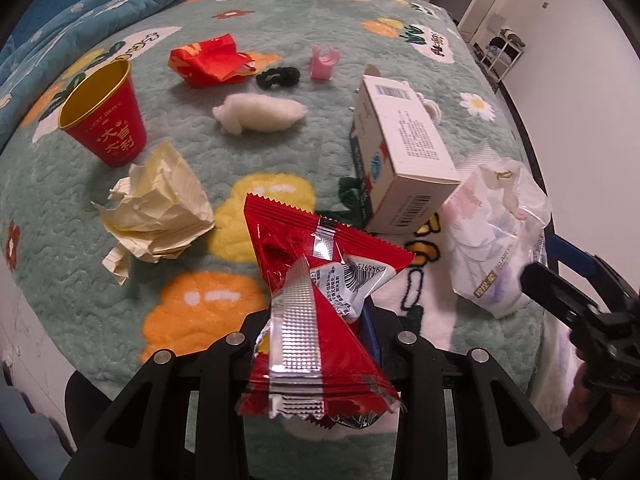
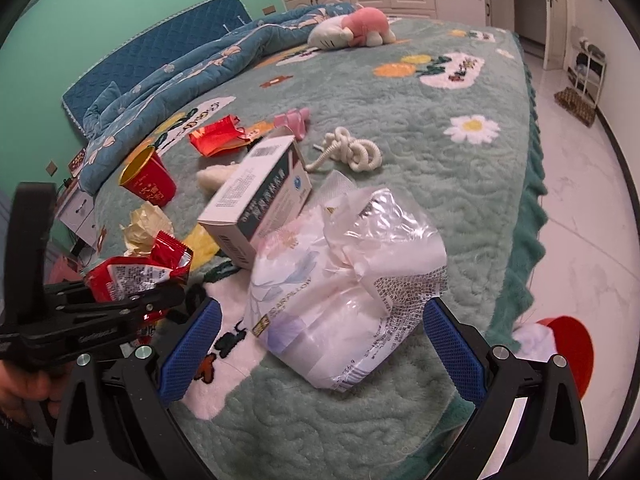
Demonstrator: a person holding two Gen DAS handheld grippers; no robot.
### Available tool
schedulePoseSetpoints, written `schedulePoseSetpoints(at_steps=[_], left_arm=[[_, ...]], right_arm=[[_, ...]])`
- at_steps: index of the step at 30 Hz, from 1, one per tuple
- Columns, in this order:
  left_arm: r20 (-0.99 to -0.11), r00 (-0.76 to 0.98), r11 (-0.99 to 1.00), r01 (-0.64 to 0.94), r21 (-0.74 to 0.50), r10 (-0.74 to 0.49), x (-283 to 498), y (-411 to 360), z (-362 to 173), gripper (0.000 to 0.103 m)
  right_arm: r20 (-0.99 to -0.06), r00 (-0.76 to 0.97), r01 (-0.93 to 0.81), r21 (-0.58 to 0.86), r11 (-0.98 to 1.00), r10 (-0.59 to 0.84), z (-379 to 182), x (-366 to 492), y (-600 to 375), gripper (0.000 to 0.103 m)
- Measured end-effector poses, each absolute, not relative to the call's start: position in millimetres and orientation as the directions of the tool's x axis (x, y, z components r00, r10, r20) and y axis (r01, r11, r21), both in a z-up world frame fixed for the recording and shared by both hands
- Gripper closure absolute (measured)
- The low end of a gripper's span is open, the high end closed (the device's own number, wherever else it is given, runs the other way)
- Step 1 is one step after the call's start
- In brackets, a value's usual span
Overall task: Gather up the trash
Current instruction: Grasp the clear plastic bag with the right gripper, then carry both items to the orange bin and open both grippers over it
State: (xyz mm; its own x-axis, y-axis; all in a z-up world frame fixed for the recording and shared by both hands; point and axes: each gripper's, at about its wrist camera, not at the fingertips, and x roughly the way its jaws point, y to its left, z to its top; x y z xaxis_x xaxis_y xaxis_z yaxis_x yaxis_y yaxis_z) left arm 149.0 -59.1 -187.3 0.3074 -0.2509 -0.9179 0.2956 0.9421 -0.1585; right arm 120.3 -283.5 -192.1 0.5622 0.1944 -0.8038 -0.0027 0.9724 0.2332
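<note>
My left gripper [image 1: 320,344] is shut on a red snack wrapper [image 1: 320,280] and holds it above the bed; it also shows in the right wrist view [image 2: 132,276]. My right gripper [image 2: 320,344] is open, its blue pads [image 2: 188,352] on either side of a clear plastic pillow bag [image 2: 344,280], which lies near the bed's edge [image 1: 492,240]. A white carton [image 1: 404,148] lies beside the bag. Crumpled yellow paper [image 1: 160,204], a red cup [image 1: 106,116], a crushed red packet [image 1: 212,60] and a white wad [image 1: 260,114] lie on the green blanket.
A black hair tie [image 1: 278,77], a pink clip [image 1: 324,62] and a coiled white cord [image 2: 352,148] lie further back. A plush toy [image 2: 352,28] and a blue quilt [image 2: 192,68] sit at the head. A red bin [image 2: 568,348] stands on the floor beside the bed.
</note>
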Motion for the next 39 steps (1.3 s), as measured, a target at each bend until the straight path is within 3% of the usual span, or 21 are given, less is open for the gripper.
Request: schedulePoseSetpoints(at_steps=[7, 9, 10, 11, 12, 15, 18, 26, 39], left_arm=[[-0.925, 0.277, 0.937, 0.305, -0.171, -0.259, 151.7, -66.2, -195.5, 0.067], [-0.928, 0.265, 0.936, 0.303, -0.179, -0.263, 153.8, -67.0, -199.0, 0.067], [-0.928, 0.263, 0.936, 0.302, -0.179, -0.262, 154.1, -67.4, -200.1, 0.067], [-0.929, 0.259, 0.936, 0.303, -0.18, -0.263, 155.1, -68.4, -201.6, 0.067], [-0.929, 0.257, 0.935, 0.304, -0.182, -0.264, 154.8, -68.7, -202.0, 0.067], [-0.93, 0.255, 0.935, 0.305, -0.183, -0.265, 154.8, -69.6, -202.3, 0.067], [-0.927, 0.266, 0.935, 0.305, -0.18, -0.265, 152.1, -68.9, -198.6, 0.067], [-0.907, 0.317, 0.933, 0.313, -0.176, -0.277, 128.9, -64.5, -171.6, 0.067], [-0.858, 0.407, 0.907, 0.397, -0.143, -0.313, 81.3, -84.5, -123.4, 0.067]], right_arm=[[-0.835, 0.519, 0.012, 0.223, 0.975, 0.184, -214.3, 135.4, -286.8, 0.006], [-0.85, 0.492, -0.001, 0.217, 0.976, 0.19, -224.1, 141.2, -284.9, 0.027], [-0.851, 0.496, -0.009, 0.192, 0.981, 0.172, -227.0, 142.1, -283.3, 0.032], [-0.852, 0.501, -0.017, 0.17, 0.985, 0.155, -228.6, 143.0, -282.0, 0.059], [-0.857, 0.501, -0.022, 0.129, 0.991, 0.123, -230.2, 143.9, -281.1, 0.074], [-0.85, 0.498, -0.056, 0.166, 0.984, 0.172, -231.4, 145.8, -286.3, 0.093], [-0.835, 0.511, -0.075, 0.193, 0.978, 0.204, -223.6, 141.9, -287.6, 0.098], [-0.79, 0.541, -0.106, 0.274, 0.956, 0.287, -195.9, 110.5, -283.1, 0.098], [-0.705, 0.635, -0.148, 0.291, 0.945, 0.316, -149.3, 53.3, -286.5, 0.098]])
